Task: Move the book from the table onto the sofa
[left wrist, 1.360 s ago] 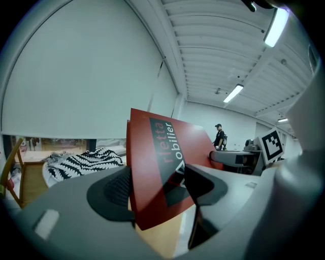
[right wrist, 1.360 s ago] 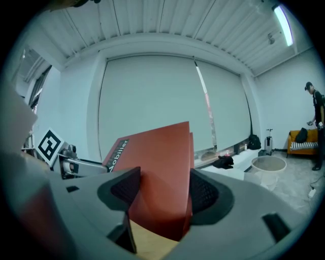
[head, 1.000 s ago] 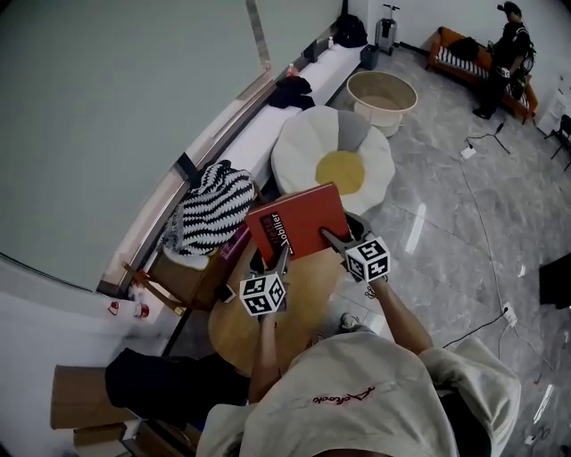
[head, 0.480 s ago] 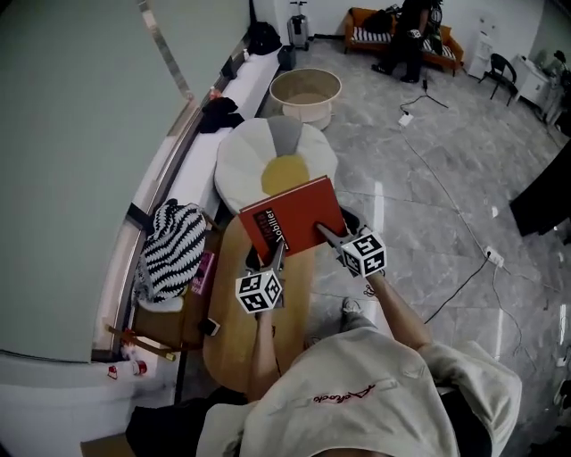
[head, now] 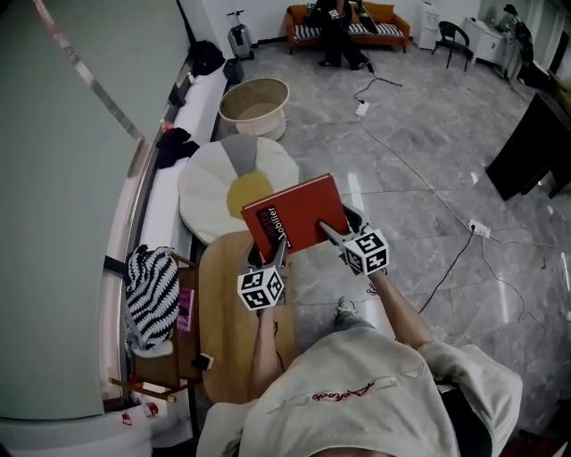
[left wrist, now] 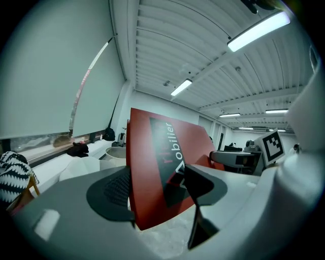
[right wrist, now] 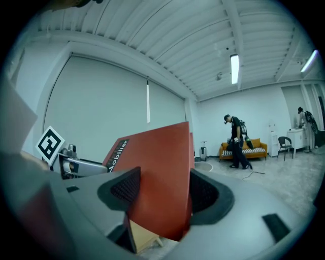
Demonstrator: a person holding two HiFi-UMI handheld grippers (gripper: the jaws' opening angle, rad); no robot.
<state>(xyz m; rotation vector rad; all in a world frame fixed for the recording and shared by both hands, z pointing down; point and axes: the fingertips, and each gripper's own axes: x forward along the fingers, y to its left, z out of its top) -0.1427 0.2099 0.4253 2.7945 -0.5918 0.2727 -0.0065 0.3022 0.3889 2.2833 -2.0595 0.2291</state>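
Being clamped aloft by left tongs (head: 279, 253) and right tongs (head: 330, 234), the book (head: 299, 212) is judged mid-carry, and a walk to the sofa (head: 393, 14) is needed next.

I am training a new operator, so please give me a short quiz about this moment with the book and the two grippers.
1. The left gripper and the right gripper: which holds the red book? A) left only B) right only C) both
2. True or false: the book is held open.
3. What colour is the centre of the flower-shaped cushion?
Key: 1 C; 2 false, it is closed; 3 yellow.
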